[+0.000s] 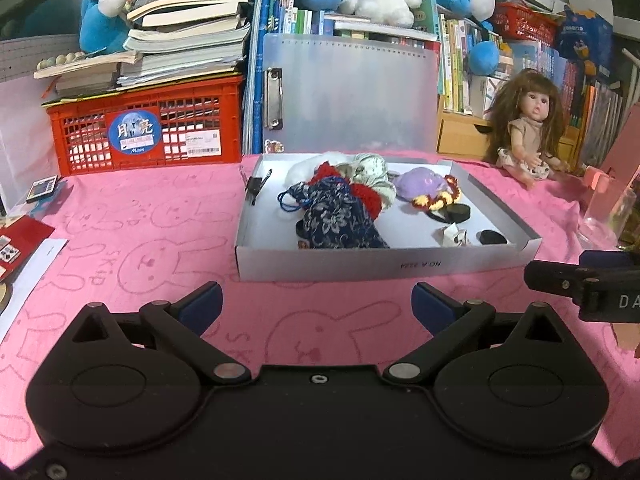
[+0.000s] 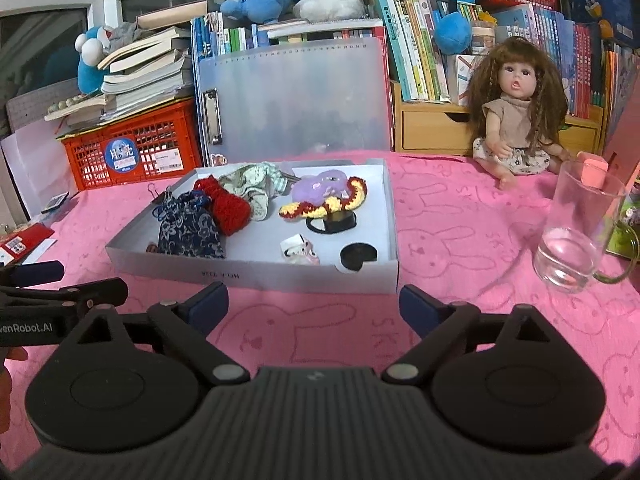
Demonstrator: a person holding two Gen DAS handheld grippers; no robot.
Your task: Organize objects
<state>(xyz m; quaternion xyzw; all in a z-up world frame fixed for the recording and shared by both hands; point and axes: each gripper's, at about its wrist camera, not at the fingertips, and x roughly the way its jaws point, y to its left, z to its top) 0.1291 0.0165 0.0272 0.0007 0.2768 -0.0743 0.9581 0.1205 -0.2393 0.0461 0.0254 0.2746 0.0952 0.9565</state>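
Observation:
A shallow white cardboard box (image 1: 376, 266) (image 2: 260, 274) sits on the pink cloth just beyond both grippers. Inside lie a dark blue patterned pouch (image 1: 340, 220) (image 2: 188, 226), a red knitted piece (image 2: 226, 206), a pale green cloth (image 2: 256, 184), a purple plush (image 1: 420, 182) (image 2: 318, 186), a yellow-red crocheted snake (image 2: 324, 206), a small white toy (image 2: 298, 250) and black discs (image 2: 358, 256). My left gripper (image 1: 318, 306) is open, nothing between its fingers. My right gripper (image 2: 314, 306) is open and empty too, short of the box's near wall.
A glass mug (image 2: 576, 240) stands right of the box. A doll (image 2: 516, 120) sits at the back right. A red crate (image 1: 148, 128) under stacked books, a translucent clipboard (image 1: 352, 96) and bookshelves with plush toys line the back. Cards and papers (image 1: 16, 248) lie at the left.

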